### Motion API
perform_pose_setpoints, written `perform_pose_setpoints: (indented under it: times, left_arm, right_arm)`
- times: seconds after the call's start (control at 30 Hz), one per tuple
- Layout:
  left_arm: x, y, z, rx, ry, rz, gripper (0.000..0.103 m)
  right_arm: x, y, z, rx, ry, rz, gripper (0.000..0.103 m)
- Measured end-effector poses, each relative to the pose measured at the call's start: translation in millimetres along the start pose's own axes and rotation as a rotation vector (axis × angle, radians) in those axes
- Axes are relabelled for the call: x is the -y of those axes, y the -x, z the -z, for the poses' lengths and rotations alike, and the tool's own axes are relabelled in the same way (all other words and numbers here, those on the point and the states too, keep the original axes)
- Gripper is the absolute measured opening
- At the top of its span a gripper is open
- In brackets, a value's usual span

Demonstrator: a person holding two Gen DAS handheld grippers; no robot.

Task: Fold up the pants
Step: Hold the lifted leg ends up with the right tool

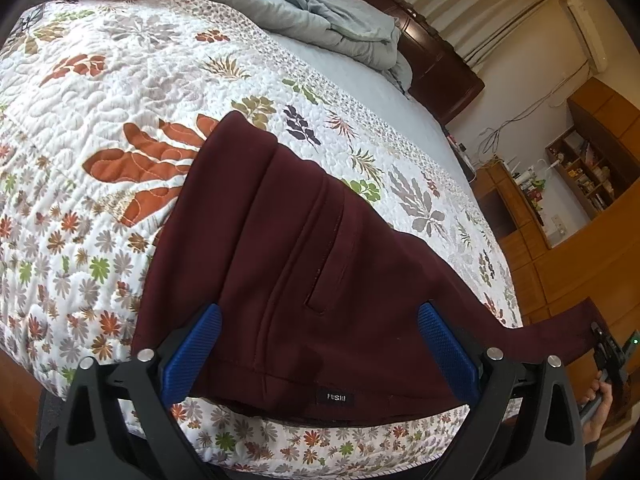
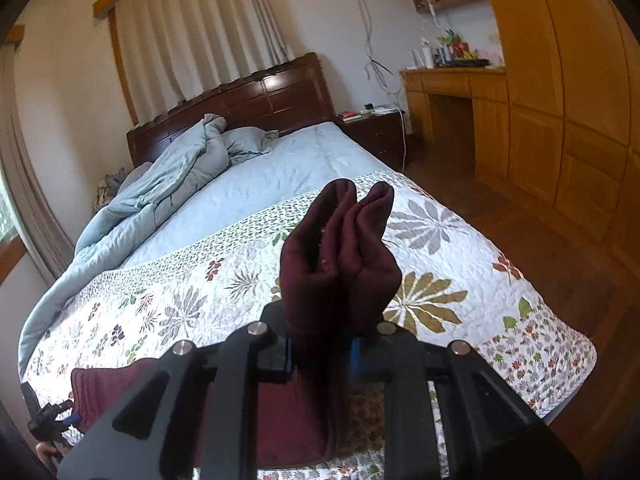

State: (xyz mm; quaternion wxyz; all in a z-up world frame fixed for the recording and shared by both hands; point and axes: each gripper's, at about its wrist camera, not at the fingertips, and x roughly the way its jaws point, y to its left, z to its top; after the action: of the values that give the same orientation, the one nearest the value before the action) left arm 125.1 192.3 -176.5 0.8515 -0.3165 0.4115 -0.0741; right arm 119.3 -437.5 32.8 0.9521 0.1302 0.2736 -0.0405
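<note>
Dark maroon pants (image 1: 304, 264) lie on the floral quilt near the bed's front edge, waistband end toward me, with a small black label at the hem. My left gripper (image 1: 320, 348) is open, its blue fingers (image 1: 196, 352) standing either side of the waist end just above the cloth. The legs stretch right off the bed's corner to my right gripper (image 1: 608, 350). In the right wrist view my right gripper (image 2: 320, 354) is shut on the bunched leg cuffs (image 2: 340, 252), which stick up beyond the fingers. The waist end (image 2: 100, 392) and the left gripper (image 2: 52, 420) show at lower left.
The floral quilt (image 1: 120, 120) covers the bed's near part. A crumpled light blue duvet (image 1: 320, 12) lies by the dark wooden headboard (image 2: 260, 100). A nightstand (image 2: 376, 132), a wooden desk and wardrobes (image 2: 540, 120) stand right of the bed across the wood floor.
</note>
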Motion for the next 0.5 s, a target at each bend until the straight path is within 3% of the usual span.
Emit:
perform_pose_setpoints:
  times: [0.5]
  left_arm:
    - [-8,7,0,0.019,0.038,0.074,0.099]
  right_arm:
    - [-71,-4,4,-0.005,0.159,-0.002,0.018]
